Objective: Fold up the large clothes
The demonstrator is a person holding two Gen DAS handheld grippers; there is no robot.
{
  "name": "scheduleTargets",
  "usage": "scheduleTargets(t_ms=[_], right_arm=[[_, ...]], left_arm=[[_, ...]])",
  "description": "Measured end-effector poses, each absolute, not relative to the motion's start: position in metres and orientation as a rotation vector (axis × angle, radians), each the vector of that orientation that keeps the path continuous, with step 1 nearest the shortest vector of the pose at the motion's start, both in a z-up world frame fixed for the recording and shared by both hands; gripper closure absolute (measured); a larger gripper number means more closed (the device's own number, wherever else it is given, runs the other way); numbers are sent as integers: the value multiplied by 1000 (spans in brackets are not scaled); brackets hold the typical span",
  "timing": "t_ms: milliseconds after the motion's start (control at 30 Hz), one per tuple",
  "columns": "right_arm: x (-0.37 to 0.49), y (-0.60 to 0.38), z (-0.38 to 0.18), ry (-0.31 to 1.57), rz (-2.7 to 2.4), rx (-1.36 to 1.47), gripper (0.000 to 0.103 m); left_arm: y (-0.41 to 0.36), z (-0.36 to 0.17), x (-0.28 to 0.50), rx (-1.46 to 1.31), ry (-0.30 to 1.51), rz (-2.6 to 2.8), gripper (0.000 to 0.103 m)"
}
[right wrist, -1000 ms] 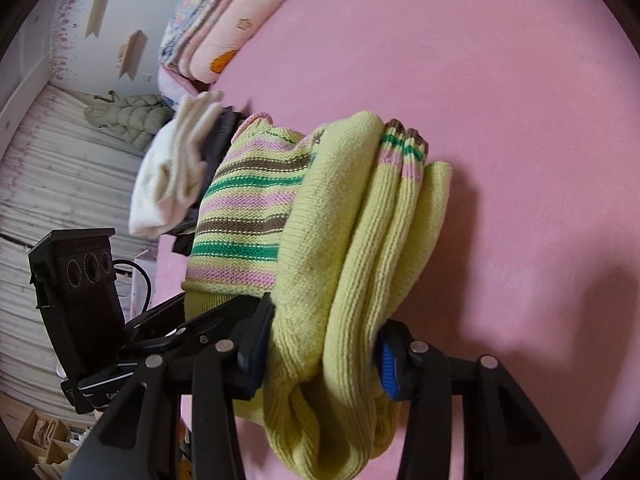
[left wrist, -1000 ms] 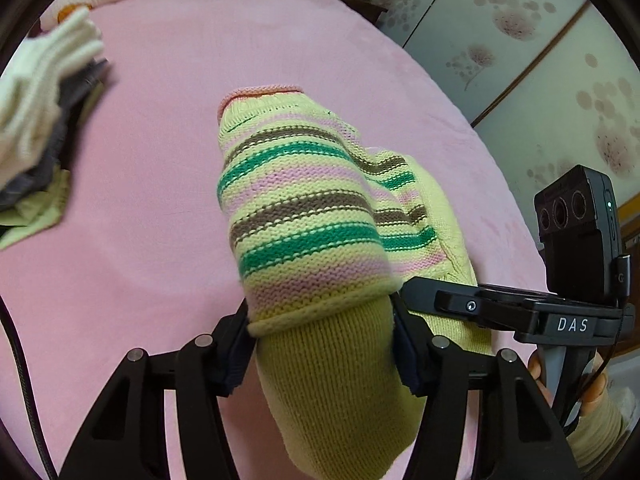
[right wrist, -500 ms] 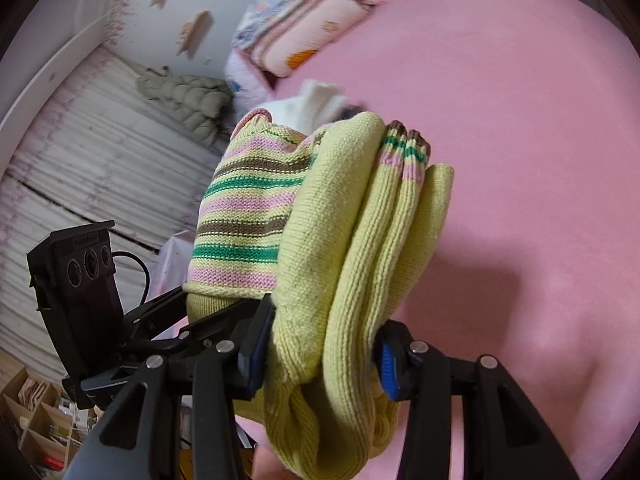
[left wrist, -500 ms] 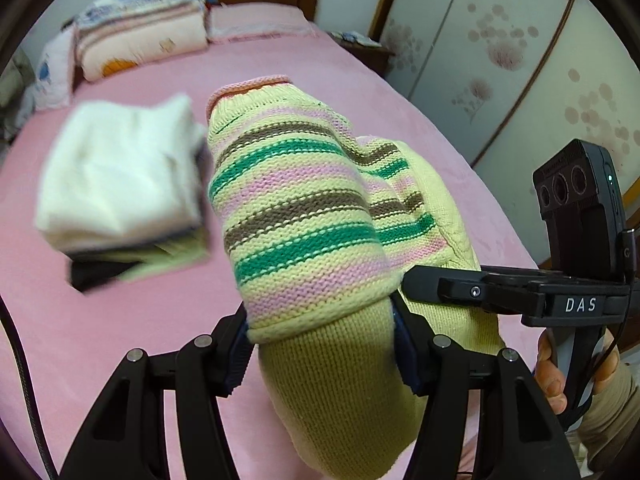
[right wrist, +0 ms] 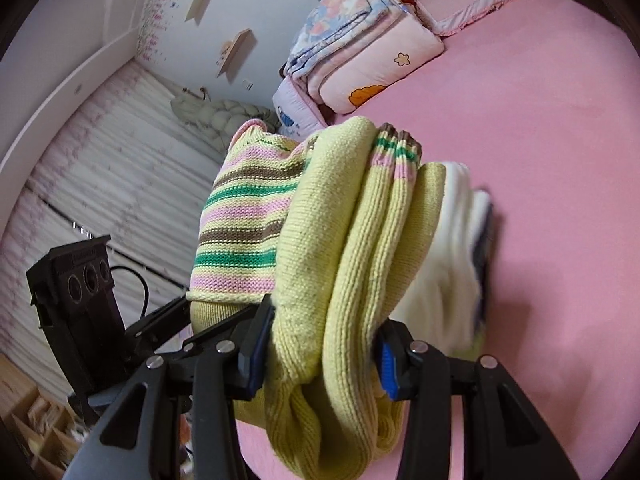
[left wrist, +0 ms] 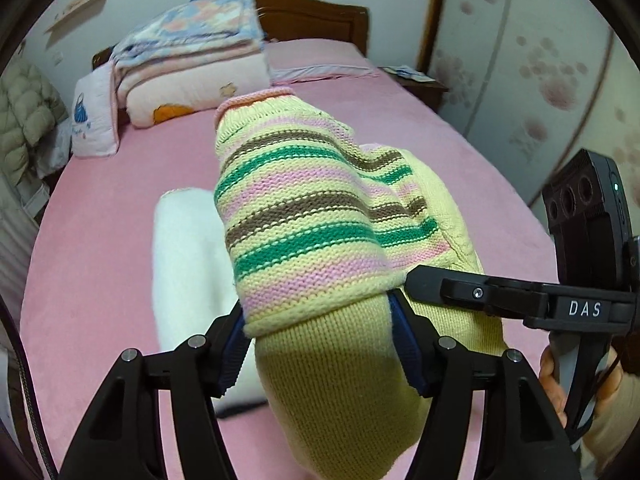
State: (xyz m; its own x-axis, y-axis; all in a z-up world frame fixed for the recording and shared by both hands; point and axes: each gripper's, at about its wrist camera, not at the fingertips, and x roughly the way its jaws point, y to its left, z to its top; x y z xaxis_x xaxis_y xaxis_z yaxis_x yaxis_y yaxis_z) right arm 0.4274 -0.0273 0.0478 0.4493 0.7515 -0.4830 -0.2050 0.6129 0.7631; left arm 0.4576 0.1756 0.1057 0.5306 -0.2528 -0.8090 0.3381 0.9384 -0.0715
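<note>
Centre frame, the folded striped sweater [left wrist: 304,216] hangs above the pink bed [left wrist: 100,240], clamped by both the left gripper [left wrist: 318,332] and right gripper [right wrist: 322,344]. Lower left lies a white stack [left wrist: 188,256].

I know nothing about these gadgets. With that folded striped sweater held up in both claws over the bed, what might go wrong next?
Two things, I'd guess. The folded sweater is thick and gripped only along its near edge by the left gripper and right gripper, so its loose far layers could flop open when set down. Also, the pile of folded clothes right below looks soft; landing the sweater off-centre might topple or rumple it on the pink bed.
</note>
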Motion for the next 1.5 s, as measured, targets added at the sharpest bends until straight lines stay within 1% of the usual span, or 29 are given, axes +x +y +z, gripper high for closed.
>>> scheduleTargets(t_ms=[167,300,367,433,500,567,600,633,733,833,933,1100,1333,1500], right_arm=[[491,0,-11,979,639,776,59],[515,23,-61,1045,600,818,59],[521,28,-84,1077,577,815,59],[523,28,-98,1064,575,827,57],[524,27,-95,1047,581,808,55],[526,29,-90,1058,572,766,50],[526,31,-88,1067,563,743,45],[525,32,-84,1075,559,727,42],[523,35,-74,1093,542,690,35],[514,30,-60,1095,522,701,32],[502,23,-47,1092,517,707,32],[468,7,-3,1067,502,663,32],[397,-24,57,1030,483,592,32],[347,-49,86,1016,476,563,32]], left_arm=[[206,49,518,92,1004,-312,38],[216,3,543,112,1039,-268,38],[222,-18,549,86,1042,-280,25],[222,-24,545,67,981,-304,22],[218,-27,541,94,952,-311,19],[211,-26,528,102,950,-302,16],[210,-25,527,98,954,-298,16],[209,-23,525,91,961,-293,16],[207,-15,518,66,993,-276,12],[201,-4,504,84,1012,-236,12],[194,13,487,115,1012,-181,12],[175,50,440,166,979,-170,12],[149,105,364,176,917,-174,12],[133,142,311,150,901,-164,12]])
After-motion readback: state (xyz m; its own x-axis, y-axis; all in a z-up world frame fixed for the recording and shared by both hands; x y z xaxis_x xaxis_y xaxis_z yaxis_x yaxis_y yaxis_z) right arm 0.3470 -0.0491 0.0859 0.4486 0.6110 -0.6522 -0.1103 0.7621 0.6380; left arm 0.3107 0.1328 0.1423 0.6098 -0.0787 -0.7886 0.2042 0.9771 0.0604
